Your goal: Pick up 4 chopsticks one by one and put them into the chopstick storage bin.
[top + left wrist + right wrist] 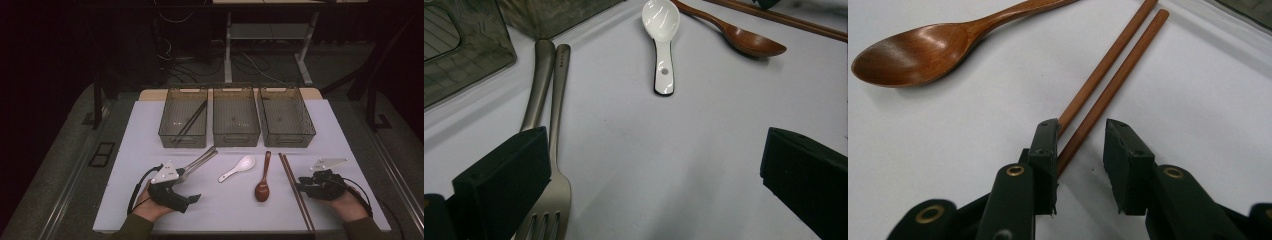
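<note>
Chopsticks point(1108, 85) lie between right gripper point(1080, 150) jaws, seemingly ungripped.

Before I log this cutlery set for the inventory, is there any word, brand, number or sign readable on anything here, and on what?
None can be read.
Fork: a few tiny marks near the top of its handle, too small to read.
White spoon, wooden spoon, chopsticks, bins: no text visible.

The white table point(125, 150) carries three bins point(236, 117) in a row. Before them lie a fork point(197, 164), a white spoon point(237, 168), a wooden spoon point(263, 177) and chopsticks point(296, 190).
</note>
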A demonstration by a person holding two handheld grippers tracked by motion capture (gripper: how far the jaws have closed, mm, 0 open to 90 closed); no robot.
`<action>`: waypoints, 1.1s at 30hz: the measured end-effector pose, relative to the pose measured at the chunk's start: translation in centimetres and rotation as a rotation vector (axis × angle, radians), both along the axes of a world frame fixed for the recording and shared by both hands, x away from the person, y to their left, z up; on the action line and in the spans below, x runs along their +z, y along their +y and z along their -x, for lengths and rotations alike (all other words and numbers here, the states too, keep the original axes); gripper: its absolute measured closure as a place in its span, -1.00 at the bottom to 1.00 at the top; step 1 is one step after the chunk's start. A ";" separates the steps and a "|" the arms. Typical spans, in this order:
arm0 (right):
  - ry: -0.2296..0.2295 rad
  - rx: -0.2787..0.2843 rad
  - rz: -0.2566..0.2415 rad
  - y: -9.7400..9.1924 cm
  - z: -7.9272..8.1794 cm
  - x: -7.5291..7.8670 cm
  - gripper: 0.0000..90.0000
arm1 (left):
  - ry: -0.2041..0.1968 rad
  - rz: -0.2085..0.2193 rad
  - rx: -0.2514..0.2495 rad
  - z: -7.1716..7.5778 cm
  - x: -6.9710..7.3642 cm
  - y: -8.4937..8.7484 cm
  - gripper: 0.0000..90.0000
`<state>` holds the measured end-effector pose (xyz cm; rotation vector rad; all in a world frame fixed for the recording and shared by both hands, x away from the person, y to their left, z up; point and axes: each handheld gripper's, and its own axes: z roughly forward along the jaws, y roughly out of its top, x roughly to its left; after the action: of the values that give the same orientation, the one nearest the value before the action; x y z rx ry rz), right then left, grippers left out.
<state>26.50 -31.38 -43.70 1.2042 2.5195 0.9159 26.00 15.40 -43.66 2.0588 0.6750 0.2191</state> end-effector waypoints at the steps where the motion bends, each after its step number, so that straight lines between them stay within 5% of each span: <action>1: 0.000 0.002 0.001 0.0 0.0 0.0 0.49 | 0.000 0.001 0.001 0.0 0.0 0.0 -1.00; 33: -0.021 -0.020 0.091 -0.5 -0.7 -0.2 0.67 | 0.000 -0.001 -0.003 0.0 0.0 -0.1 -1.00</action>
<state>27.17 -31.85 -43.91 1.1836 2.4995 0.7956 26.00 15.35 -43.68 2.0612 0.6719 0.2179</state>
